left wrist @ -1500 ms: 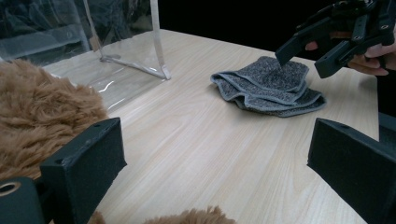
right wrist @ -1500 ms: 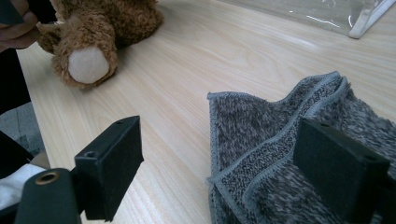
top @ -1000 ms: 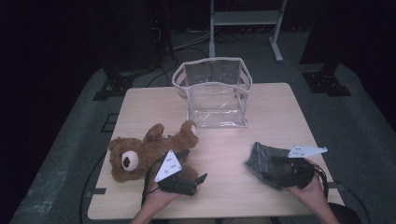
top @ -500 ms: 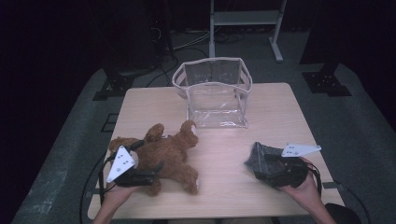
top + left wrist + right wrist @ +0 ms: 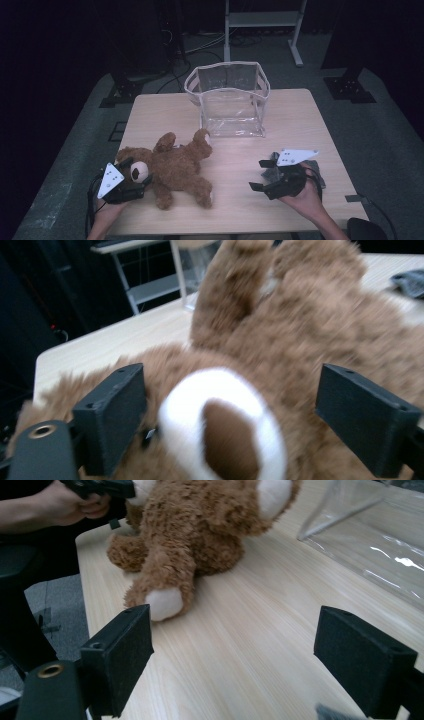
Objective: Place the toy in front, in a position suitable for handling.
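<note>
**Left hand-held gripper closes in on the teddy bear's head**

The wooden surface (image 5: pixel 300 115) carries three things. At twelve o'clock stands a clear plastic bag (image 5: pixel 227 100), upright and open at the top. The brown teddy bear (image 5: pixel 172 167) lies on its back at about eight o'clock, head toward the left edge and legs toward the middle. A dark folded cloth (image 5: pixel 312 170) lies at four o'clock, under the right hand.

Compared with a second ago, the left hand-held gripper (image 5: pixel 135 182) has swung from the bear's belly side round to its head, at the left edge. Its jaws have just been closing and now straddle the white muzzle (image 5: pixel 222 427); the left pad (image 5: pixel 112 420) lies against the fur, the right pad (image 5: pixel 367 417) stands just clear, so the grip is not yet made.

The right hand-held gripper (image 5: pixel 262 175) has lifted off the cloth and points at nine o'clock toward the bear, jaws wide with nothing between them.

By my reading, the bear is about to be seized by the head, probably for the bag.
</note>
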Tool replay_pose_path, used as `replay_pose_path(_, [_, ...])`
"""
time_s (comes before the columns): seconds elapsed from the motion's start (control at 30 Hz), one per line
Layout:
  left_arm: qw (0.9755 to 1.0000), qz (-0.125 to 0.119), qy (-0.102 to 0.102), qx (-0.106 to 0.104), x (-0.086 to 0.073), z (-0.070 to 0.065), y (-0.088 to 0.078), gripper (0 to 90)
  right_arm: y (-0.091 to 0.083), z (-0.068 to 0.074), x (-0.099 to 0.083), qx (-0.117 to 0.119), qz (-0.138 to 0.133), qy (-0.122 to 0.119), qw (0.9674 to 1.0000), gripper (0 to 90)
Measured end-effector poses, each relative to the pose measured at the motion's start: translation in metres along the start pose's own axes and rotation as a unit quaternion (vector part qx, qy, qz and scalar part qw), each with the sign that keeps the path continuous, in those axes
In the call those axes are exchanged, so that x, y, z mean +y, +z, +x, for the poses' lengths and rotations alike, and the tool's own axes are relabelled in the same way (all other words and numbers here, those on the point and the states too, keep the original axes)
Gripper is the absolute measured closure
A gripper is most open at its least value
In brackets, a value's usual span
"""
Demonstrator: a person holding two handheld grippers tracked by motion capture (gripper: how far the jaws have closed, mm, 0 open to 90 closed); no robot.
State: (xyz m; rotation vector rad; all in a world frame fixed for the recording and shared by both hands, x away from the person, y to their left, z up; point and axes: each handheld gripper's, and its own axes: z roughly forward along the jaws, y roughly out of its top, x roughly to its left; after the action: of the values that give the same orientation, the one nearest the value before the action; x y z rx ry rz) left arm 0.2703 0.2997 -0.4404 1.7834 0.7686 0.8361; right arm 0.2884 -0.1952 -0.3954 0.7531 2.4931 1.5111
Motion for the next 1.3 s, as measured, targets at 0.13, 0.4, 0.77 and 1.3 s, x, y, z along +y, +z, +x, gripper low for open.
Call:
replay_pose_path(0.13, [0.9999,0.008,0.001,0.011,-0.002,0.004,0.007,16.2,0.015,0.007,0.008,0.012,0.001,-0.013,0.9998,14.4])
replay_pose_path(0.4, [0.9979,0.059,0.005,0.026,0.007,0.014,0.028,26.2,0.056,0.021,0.016,0.032,0.018,-0.025,0.999,13.6])
replay_pose_path(0.77, [0.9941,0.099,0.018,0.04,0.02,0.004,0.038,39.0,0.123,0.036,0.025,0.06,0.033,0.001,0.9976,11.4])
replay_pose_path(1.3, [0.9936,0.106,0.014,0.038,0.031,0.006,0.037,49.3,0.147,0.032,0.029,0.031,0.044,0.017,0.9984,58.1])
